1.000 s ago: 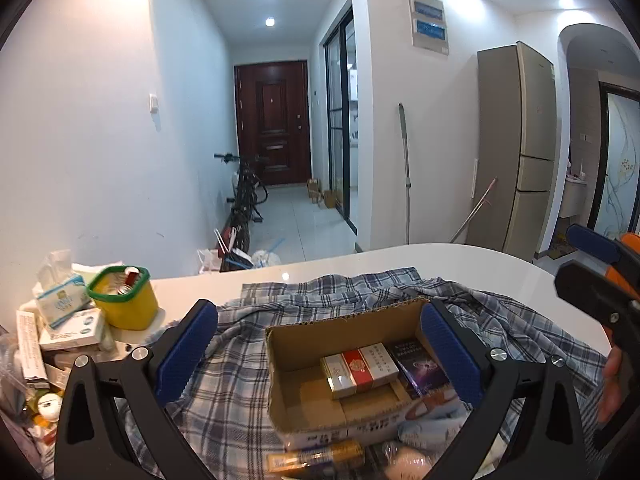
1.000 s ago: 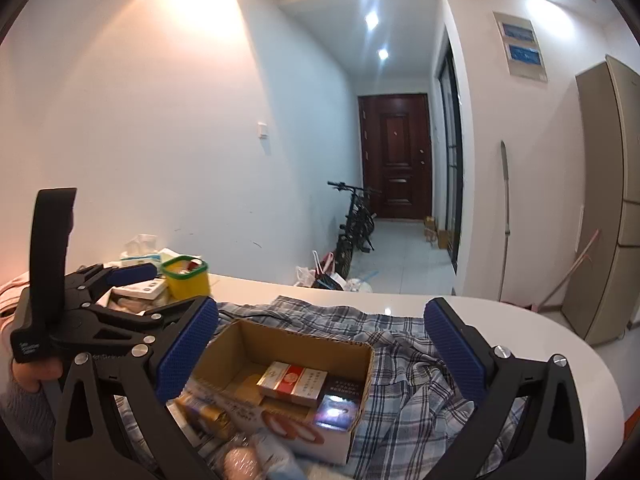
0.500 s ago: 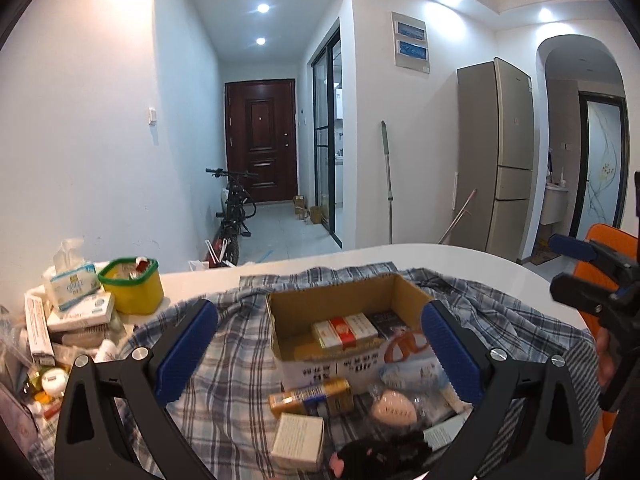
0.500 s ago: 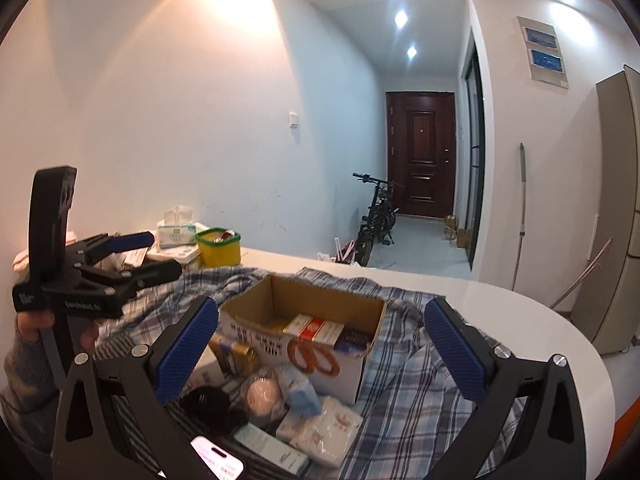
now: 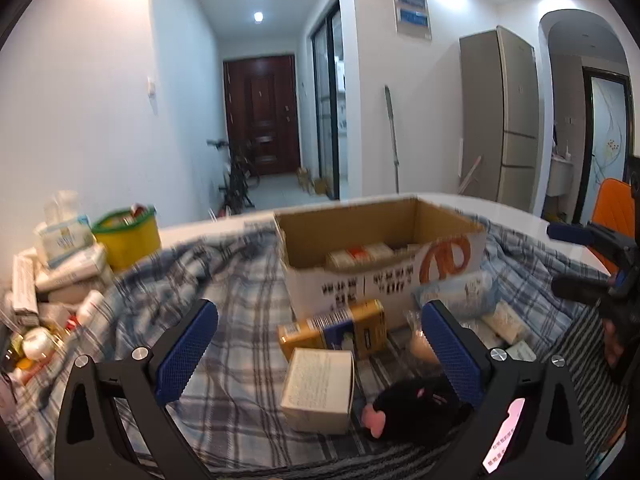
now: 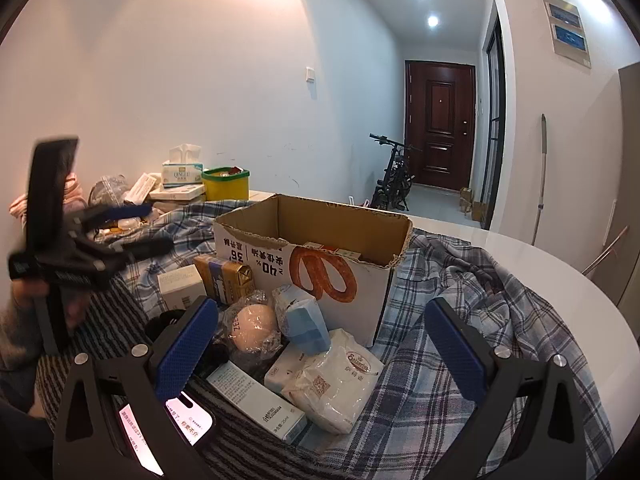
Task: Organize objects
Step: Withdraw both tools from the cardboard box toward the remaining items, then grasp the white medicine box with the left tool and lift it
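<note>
Jaws spread wide and holding nothing, the left gripper (image 5: 316, 344) hangs over a plaid cloth (image 5: 240, 300) strewn with small goods. A white carton (image 5: 318, 386) lies between its blue pads, low at about 6 o'clock, with a gold-and-blue box (image 5: 334, 330) just beyond it toward 12 o'clock. Farther toward 12 o'clock stands the open cardboard box (image 5: 380, 256), a few packs visible inside. A black soft item (image 5: 416, 404) sits close by the right pad at 5 o'clock.

The right gripper (image 6: 320, 344) is likewise wide open and empty. Between its pads lie a wrapped round item (image 6: 254, 326), a blue-and-white pack (image 6: 304, 318) and a white pouch (image 6: 334, 384), all leaning against or just in front of the same cardboard box (image 6: 312, 256) at 12 o'clock. A lit phone (image 6: 176, 428) rests under its left finger at 7 o'clock. At 10 o'clock, a yellow tub (image 6: 226, 184) and tissue box (image 6: 182, 170) stand near the wall.
</note>
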